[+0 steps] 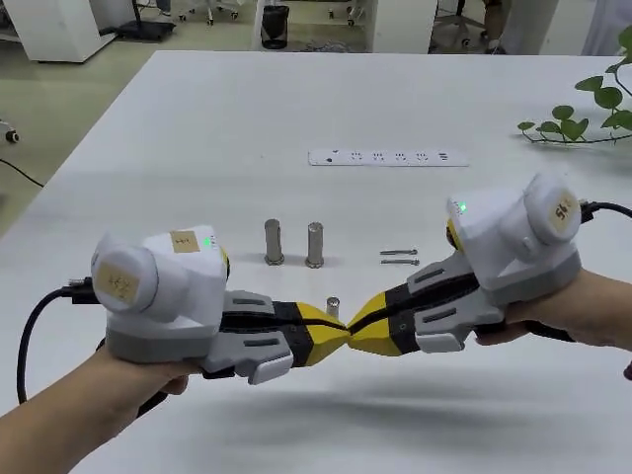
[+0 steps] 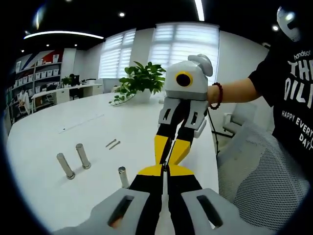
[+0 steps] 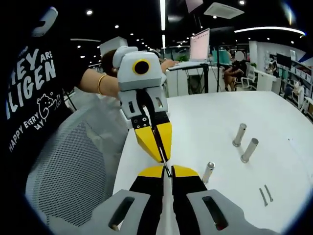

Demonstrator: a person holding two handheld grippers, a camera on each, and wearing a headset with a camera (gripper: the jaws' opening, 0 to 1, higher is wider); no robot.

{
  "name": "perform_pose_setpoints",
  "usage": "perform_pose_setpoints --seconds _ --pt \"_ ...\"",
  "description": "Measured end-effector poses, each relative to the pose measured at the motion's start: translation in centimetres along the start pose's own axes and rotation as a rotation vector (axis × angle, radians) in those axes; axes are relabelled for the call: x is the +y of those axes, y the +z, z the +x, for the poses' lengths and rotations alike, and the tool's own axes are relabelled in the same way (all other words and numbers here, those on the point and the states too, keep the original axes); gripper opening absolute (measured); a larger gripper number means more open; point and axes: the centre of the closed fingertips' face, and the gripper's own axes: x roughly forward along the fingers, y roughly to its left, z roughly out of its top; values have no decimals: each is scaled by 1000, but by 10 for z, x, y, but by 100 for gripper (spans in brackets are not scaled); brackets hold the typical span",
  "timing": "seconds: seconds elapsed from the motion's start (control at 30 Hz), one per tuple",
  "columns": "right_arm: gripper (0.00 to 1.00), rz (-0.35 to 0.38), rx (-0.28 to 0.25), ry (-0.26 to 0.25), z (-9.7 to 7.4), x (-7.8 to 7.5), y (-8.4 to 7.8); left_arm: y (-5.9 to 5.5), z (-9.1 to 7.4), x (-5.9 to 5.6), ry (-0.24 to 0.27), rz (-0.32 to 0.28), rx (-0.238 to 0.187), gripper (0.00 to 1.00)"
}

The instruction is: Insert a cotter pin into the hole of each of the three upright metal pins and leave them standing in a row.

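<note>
My left gripper point(image 1: 339, 336) and right gripper point(image 1: 357, 332) meet tip to tip low over the white table point(image 1: 197, 148), both with jaws shut. A thin dark cotter pin point(image 3: 167, 169) bridges the two tips, and both seem to pinch it. Two steel pins point(image 1: 274, 242) point(image 1: 314, 245) stand upright side by side behind them. The third steel pin point(image 1: 333, 306) stands just behind the touching tips. Two spare cotter pins point(image 1: 399, 257) lie flat to the right of the pair. In the left gripper view the near pin point(image 2: 123, 176) stands just left of my jaws.
A white power strip point(image 1: 387, 157) lies farther back on the table. Plant leaves point(image 1: 583, 114) reach in over the right edge. A mesh office chair point(image 2: 254, 166) stands beside the table, behind the person's body.
</note>
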Motion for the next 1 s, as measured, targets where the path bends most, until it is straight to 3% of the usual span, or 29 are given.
perform_pose_setpoints --seconds 0.37,0.53,0.7,0.83,1.0 --pt "0 -109 78 -2 2 2 -4 -4 -2 0 5 3 9 0" --pt "0 -178 121 -15 3 -1 -6 -5 -1 2 32 34 16 0" --pt "0 -200 145 -21 4 -4 -11 -9 0 5 52 40 30 2" --pt "0 -203 165 -53 2 -11 -15 -13 -1 7 77 43 32 11" --pt "0 -223 215 -132 -3 -28 -21 -16 -2 19 143 38 30 20"
